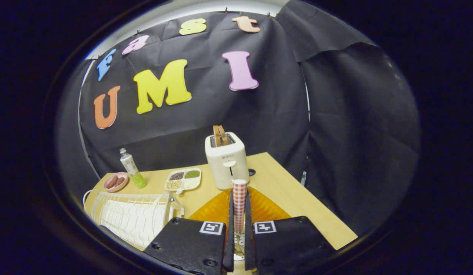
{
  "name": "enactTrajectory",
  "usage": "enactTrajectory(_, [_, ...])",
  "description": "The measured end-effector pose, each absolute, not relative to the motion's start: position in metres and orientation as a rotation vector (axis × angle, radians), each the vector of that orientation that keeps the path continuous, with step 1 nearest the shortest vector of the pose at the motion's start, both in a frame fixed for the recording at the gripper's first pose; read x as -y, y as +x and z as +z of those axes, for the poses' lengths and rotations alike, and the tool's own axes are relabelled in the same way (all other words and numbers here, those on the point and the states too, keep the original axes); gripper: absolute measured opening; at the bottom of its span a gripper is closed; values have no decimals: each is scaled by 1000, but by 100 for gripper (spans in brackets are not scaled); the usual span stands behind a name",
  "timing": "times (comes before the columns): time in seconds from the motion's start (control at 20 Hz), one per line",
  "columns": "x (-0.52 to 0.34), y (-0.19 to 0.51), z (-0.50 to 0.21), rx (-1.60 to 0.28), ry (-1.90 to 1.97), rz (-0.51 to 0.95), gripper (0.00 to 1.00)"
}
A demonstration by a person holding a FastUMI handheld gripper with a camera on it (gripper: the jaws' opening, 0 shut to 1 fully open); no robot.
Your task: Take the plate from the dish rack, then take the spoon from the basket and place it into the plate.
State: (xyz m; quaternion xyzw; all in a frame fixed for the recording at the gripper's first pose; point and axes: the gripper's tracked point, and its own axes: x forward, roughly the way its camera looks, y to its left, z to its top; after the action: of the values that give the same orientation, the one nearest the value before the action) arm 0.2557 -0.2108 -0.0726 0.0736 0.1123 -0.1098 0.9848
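My gripper (239, 195) is shut on the spoon (239, 208), whose red-and-white checked handle stands up between the two fingers and pokes a little past their tips. Its metal end shows low down in the gap between the fingers. An orange ribbed plate (267, 209) lies flat on the wooden table directly under and just beyond the fingers, showing on both sides of them. The white wire dish rack (133, 215) stands to the left of the fingers and holds nothing.
A white toaster (226, 160) with two bread slices stands just beyond the plate. Farther left are a divided snack tray (183, 179), a green bottle (132, 169) and a pink bowl (115, 181). The table's right edge (316, 208) runs close by.
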Motion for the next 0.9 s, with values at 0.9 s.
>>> enactTrajectory(0.9, [7,50,10,52,-55,-82,15])
